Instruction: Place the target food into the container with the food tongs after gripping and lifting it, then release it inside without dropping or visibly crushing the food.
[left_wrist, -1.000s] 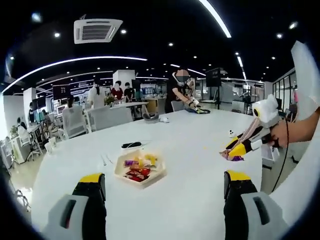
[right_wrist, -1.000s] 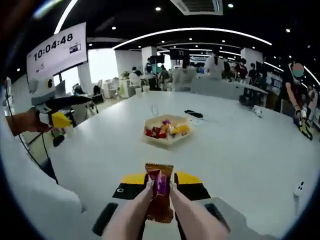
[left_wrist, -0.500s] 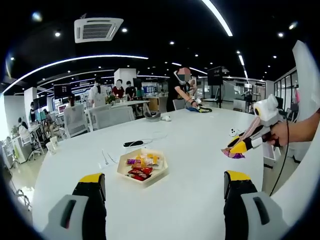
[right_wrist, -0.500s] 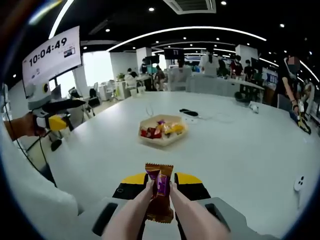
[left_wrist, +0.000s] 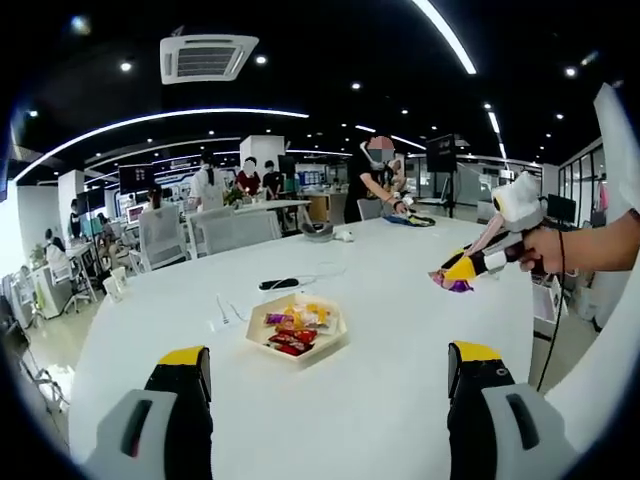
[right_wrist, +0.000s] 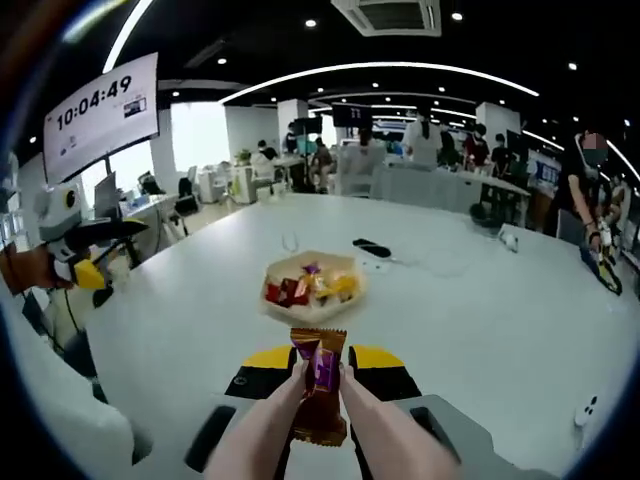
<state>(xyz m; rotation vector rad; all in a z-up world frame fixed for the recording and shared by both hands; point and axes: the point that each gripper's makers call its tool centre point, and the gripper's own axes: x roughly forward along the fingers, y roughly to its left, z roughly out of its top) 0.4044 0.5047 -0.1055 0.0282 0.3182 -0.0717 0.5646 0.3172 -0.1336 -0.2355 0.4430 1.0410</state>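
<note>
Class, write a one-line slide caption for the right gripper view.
Tongs in the right tool hold a wrapped snack above the white table, short of the snack-filled container.

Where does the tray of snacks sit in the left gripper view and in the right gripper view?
Left gripper view: the tray of snacks lies on the white table, just left of centre, beyond the left gripper.
Right gripper view: the tray sits just left of centre, directly beyond the wrapped snack gripped in the tongs.
Shared landmark: the black object on the table behind the tray.
</note>
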